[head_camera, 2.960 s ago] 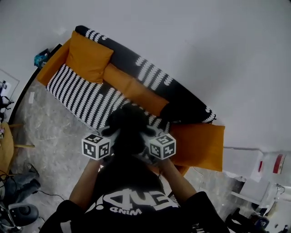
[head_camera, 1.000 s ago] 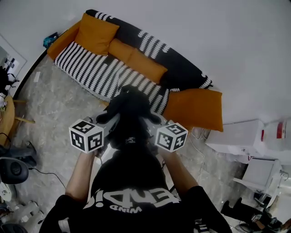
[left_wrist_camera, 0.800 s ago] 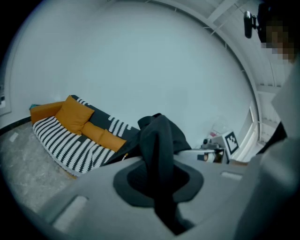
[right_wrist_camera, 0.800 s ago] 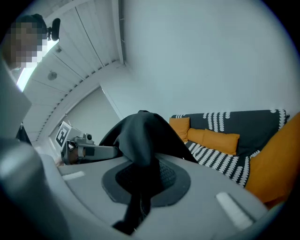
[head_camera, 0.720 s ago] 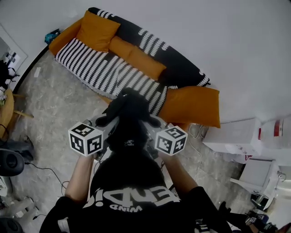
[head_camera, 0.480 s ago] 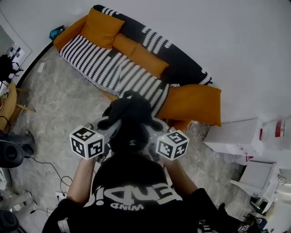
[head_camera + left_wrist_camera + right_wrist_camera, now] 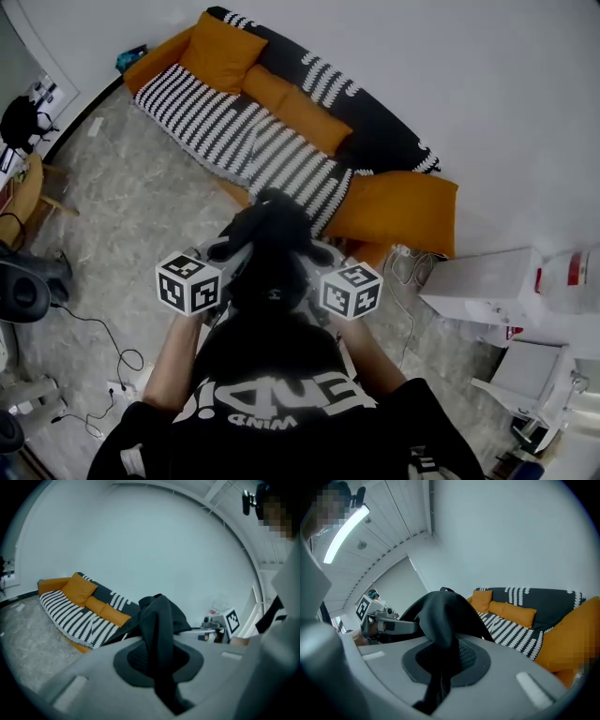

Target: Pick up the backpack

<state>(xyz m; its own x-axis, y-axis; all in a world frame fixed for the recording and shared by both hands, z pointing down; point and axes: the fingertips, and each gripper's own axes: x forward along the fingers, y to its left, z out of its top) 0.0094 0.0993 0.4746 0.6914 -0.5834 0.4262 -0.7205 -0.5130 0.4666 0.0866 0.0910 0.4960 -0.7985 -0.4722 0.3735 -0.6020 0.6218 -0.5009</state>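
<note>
A black backpack (image 7: 271,246) hangs in the air in front of the person's chest, held up between both grippers. The left gripper (image 7: 228,265) is shut on a black strap (image 7: 158,634) of the backpack, which runs between its jaws. On the other side, the right gripper (image 7: 309,267) is shut on another black strap (image 7: 438,630). In the left gripper view the backpack (image 7: 161,616) bulges just past the jaws, and the right gripper view shows the backpack (image 7: 445,609) the same way. The fingertips are hidden by the fabric.
A black-and-white striped sofa (image 7: 230,127) with orange cushions (image 7: 221,52) stands along the white wall beyond the backpack. An orange cushion (image 7: 403,213) lies at its right end. White boxes (image 7: 483,281) sit at right, cables (image 7: 103,337) on the marble floor at left.
The person has stepped back from the sofa with the backpack held up in both grippers; the sofa now lies further away and more floor shows at left.
</note>
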